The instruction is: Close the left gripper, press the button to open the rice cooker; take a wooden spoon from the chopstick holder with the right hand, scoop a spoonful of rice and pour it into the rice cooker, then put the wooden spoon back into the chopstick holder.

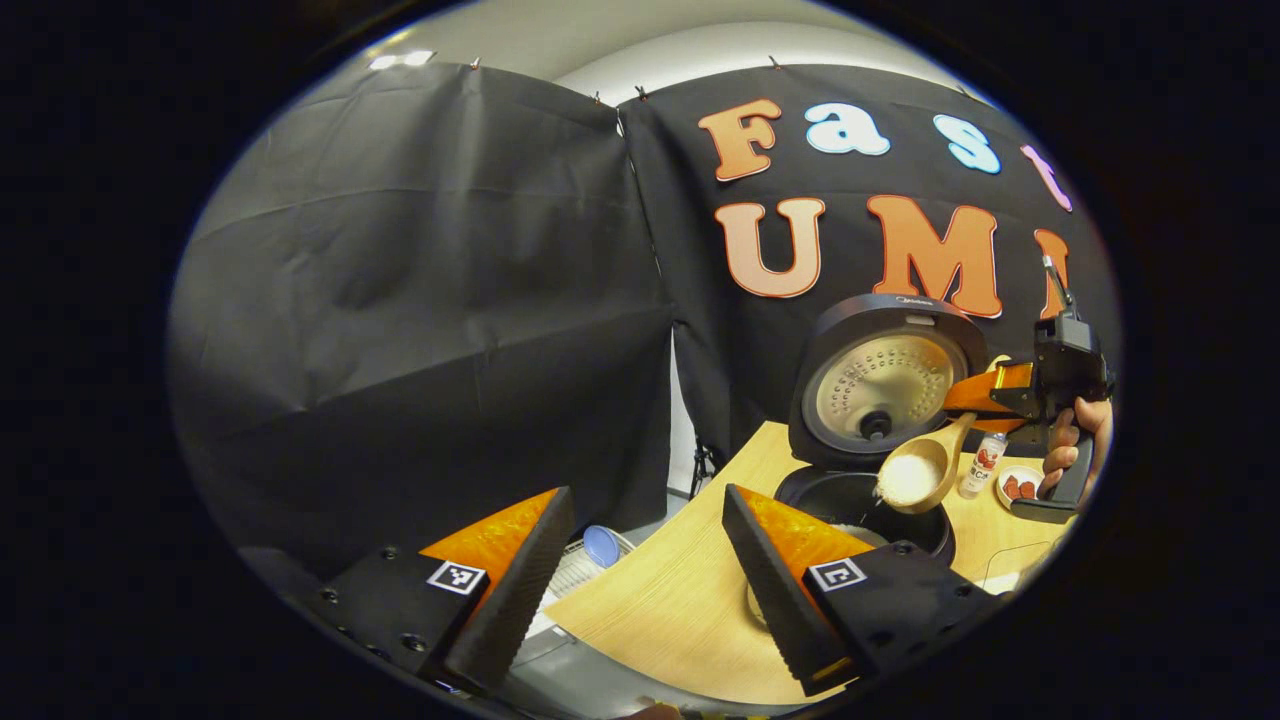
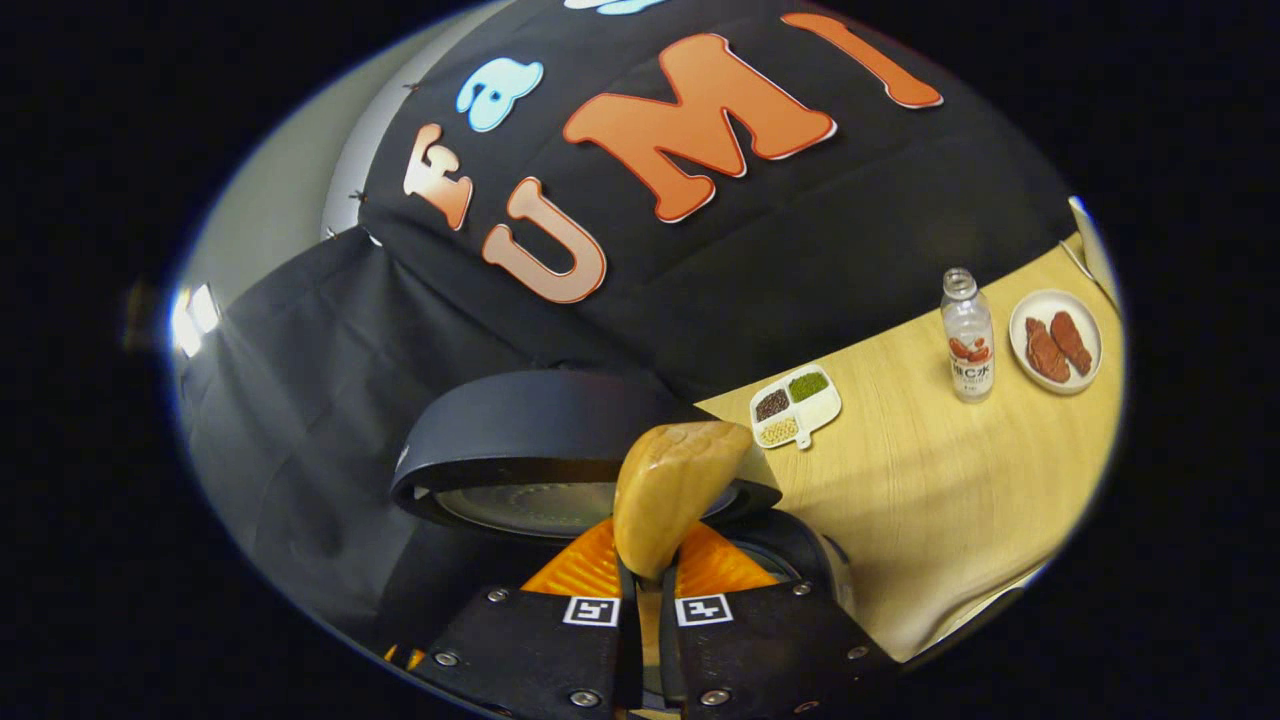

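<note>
**Spoon of rice held over the open rice cooker**

In the left gripper view, the left gripper (image 1: 640,580) is low in the foreground with its two fingers spread wide apart and nothing between them. It hangs over the near left edge of the light wooden table (image 1: 680,610).

The dark round rice cooker (image 1: 860,500) stands toward the far part of the table, close to the black cloth wall. Its lid (image 1: 885,385) is open and stands upright, with the pale metal inner plate facing the camera. The dark inner pot is below the lid, partly hidden behind one finger of the left gripper.

The right gripper (image 1: 1000,395), held by a hand (image 1: 1075,445), is at the right side of the cooker. It pinches the handle of a light wooden spoon (image 1: 920,470). The bowl of the spoon carries white rice (image 1: 905,478) and is above the opening of the pot, tilted a little.

In the right gripper view, the right gripper (image 2: 645,590) has its fingers pressed on the wooden spoon (image 2: 670,490), which rises between them. The cooker lid (image 2: 560,450) is just behind it.

Further on the table are a small white divided tray (image 2: 797,405) with dark, green and yellow grains, a clear small bottle (image 2: 967,340) standing upright, and a white round dish (image 2: 1055,340) with two reddish-brown pieces, near the far right edge.
</note>
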A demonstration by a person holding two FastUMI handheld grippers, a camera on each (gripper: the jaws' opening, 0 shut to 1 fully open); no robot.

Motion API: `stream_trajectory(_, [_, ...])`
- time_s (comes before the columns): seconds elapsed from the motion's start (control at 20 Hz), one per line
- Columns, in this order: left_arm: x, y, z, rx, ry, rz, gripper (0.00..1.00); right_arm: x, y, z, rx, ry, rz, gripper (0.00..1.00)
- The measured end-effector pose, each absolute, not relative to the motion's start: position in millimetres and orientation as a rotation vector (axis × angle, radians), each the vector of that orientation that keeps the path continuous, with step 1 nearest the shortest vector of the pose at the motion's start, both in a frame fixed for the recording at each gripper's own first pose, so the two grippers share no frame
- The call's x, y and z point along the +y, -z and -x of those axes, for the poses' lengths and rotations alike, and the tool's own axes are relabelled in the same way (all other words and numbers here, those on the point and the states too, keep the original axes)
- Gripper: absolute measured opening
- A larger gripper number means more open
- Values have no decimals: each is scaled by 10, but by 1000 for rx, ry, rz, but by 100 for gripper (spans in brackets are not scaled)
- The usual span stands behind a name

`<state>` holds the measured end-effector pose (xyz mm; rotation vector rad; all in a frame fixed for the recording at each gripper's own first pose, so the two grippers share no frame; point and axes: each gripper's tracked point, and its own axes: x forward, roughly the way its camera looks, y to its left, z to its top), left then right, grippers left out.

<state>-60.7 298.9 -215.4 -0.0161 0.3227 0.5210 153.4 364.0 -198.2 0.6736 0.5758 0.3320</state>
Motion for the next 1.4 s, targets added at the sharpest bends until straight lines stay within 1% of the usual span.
stream_trajectory(0.15, [2980,2224,586,349,-504,10,100,3640,1920,-1543,533,-331,-586,6])
stream_trajectory(0.5, [3074,2252,640,359,-497,22,100,3781,1659,-1496,414,-378,-382,6])
stream_trajectory(0.85, [3173,2240,747,361,-508,31,100,3748,1502,-1545,327,-360,-230,6])
stream_trajectory(1.15, [3185,2236,760,365,-520,30,100,3787,1414,-1518,281,-409,-146,6])
stream_trajectory(1.2, [3183,2239,758,366,-523,32,97,3776,1409,-1521,269,-411,-118,6])
stream_trajectory(1.25, [3181,2241,775,367,-527,33,97,3793,1407,-1516,260,-420,-90,6])
stream_trajectory(1.3, [3176,2235,766,366,-527,33,100,3830,1401,-1495,250,-433,-62,6])
stream_trajectory(1.4, [3174,2236,770,364,-527,28,100,3869,1388,-1481,231,-457,-19,6])
